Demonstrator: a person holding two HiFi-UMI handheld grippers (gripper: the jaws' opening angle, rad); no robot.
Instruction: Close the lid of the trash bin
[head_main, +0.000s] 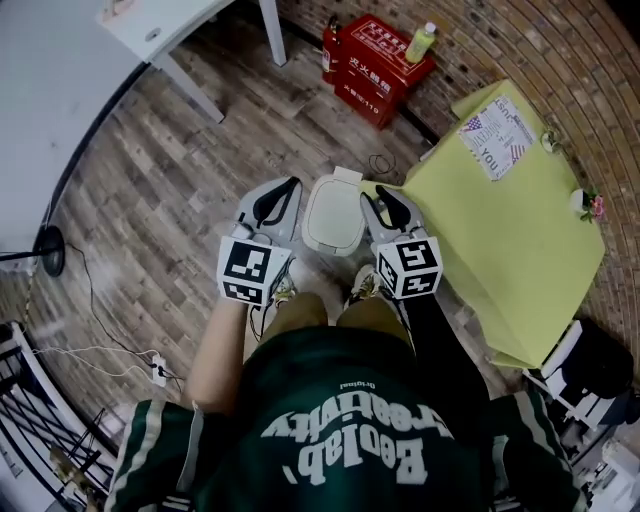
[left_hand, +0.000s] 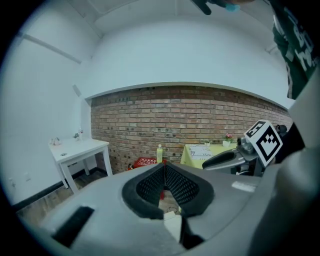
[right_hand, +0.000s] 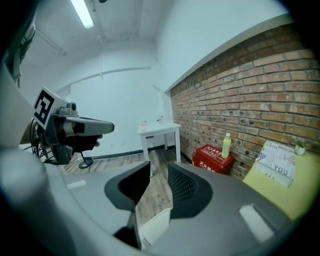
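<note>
left gripper (head_main: 290, 186): jaws are sitting together, pads meeting at the tips, nothing pinched between them; it is hovering in the air.
right gripper (head_main: 374, 200): jaws are standing apart, with only bare floor (head_main: 180, 180) showing through the gap; it is gripping nothing and hovering about level with the left gripper.
trash bin (head_main: 308, 228): white, standing on the floor below and between the two grippers, just ahead of the person's shoes (head_main: 285, 290); neither gripper is touching it.
lid (head_main: 335, 215): from above it is looking flat on the trash bin, so I am judging the closing as done or nearly so. Whether it is seated all round I cannot tell.
risk, lid: if it is only resting on the rim, it could be springing back up, since nothing is pressing on it.
risk, push: a press coming down off-centre from either gripper is likely to be tipping or sliding the trash bin, as nothing is steadying it.
risk, open jaws: the right gripper's parted jaws, coming down, could be catching the rim and lifting the lid instead of pressing it.
risk, yellow table (head_main: 510, 230): its corner is sitting just outside the right gripper; an outward swing could be knocking it.
risk, cable (head_main: 380, 163): it is lying on the floor beyond the trash bin, ahead of the right gripper; a shoved trash bin could be running onto it.
</note>
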